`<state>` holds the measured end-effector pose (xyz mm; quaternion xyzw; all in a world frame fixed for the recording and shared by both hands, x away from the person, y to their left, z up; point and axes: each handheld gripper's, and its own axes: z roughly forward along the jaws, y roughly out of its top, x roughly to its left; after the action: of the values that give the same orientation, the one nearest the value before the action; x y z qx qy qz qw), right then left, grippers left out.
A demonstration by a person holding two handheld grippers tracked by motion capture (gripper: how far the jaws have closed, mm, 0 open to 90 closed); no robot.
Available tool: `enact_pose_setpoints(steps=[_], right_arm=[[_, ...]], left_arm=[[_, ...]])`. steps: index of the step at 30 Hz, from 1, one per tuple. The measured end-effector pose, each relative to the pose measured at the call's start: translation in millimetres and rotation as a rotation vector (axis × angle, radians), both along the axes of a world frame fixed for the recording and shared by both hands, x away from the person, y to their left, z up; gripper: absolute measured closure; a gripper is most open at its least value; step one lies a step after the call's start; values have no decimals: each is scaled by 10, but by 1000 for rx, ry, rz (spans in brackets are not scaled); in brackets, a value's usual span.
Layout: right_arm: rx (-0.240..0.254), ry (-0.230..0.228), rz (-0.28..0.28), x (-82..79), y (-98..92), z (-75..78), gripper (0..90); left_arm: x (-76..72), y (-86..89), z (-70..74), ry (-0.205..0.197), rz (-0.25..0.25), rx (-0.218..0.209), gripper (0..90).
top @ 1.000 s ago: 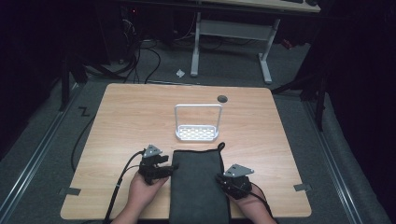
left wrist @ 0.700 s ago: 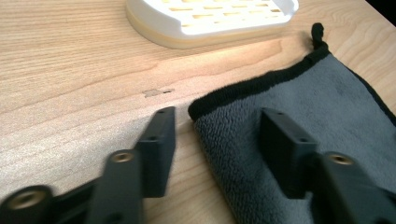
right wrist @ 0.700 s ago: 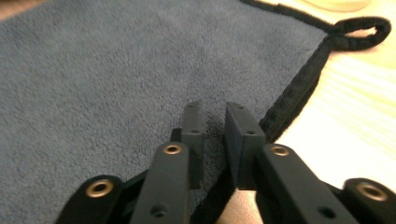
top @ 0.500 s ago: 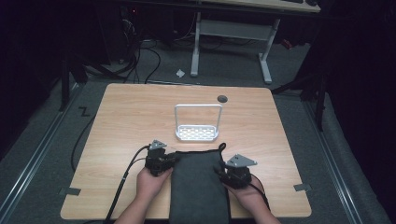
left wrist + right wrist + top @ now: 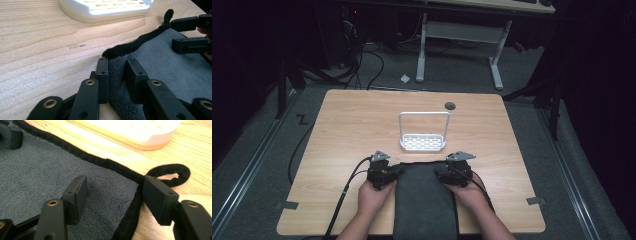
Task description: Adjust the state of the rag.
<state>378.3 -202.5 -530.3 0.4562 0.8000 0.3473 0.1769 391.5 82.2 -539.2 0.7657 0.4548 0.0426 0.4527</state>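
Observation:
A dark grey towel (image 5: 424, 200) lies on the wooden table (image 5: 352, 125) and hangs over its near edge. My left gripper (image 5: 398, 172) is at the towel's far left corner; in the left gripper view its jaws (image 5: 117, 62) have closed and pinch a fold of the towel (image 5: 170, 62). My right gripper (image 5: 439, 175) sits at the far right corner. Its jaws (image 5: 115, 182) have just been opening and stand wide, with the flat towel (image 5: 37, 170) edge between them, untouched. A black hanging loop (image 5: 170, 172) sticks out from that corner.
A white slotted rack (image 5: 423, 142) with a wire handle stands just beyond the towel, mid-table; its base (image 5: 105, 7) is close ahead of both grippers. A round cable hole (image 5: 450, 106) is farther back. Cables trail off the left front of the table.
My right gripper slid away from the near edge up the towel's right side to its far corner and opened. My left gripper closed on the far left corner, barely shifting.

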Motion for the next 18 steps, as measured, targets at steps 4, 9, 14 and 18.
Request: enact_pose_setpoints(steps=[4, 9, 14, 18], right_arm=[[17, -12, 12, -67, 11, -9, 529], [59, 8, 18, -123, 29, -7, 689], [69, 21, 16, -117, 42, 0, 729], [65, 20, 19, -138, 61, 1, 756]], left_arm=[[-4, 0, -1, 1, -4, -3, 731], [-9, -3, -1, -1, -9, -2, 738], [-5, 0, -2, 3, -8, -3, 757], [-11, -10, 1, -1, -15, 9, 781]])
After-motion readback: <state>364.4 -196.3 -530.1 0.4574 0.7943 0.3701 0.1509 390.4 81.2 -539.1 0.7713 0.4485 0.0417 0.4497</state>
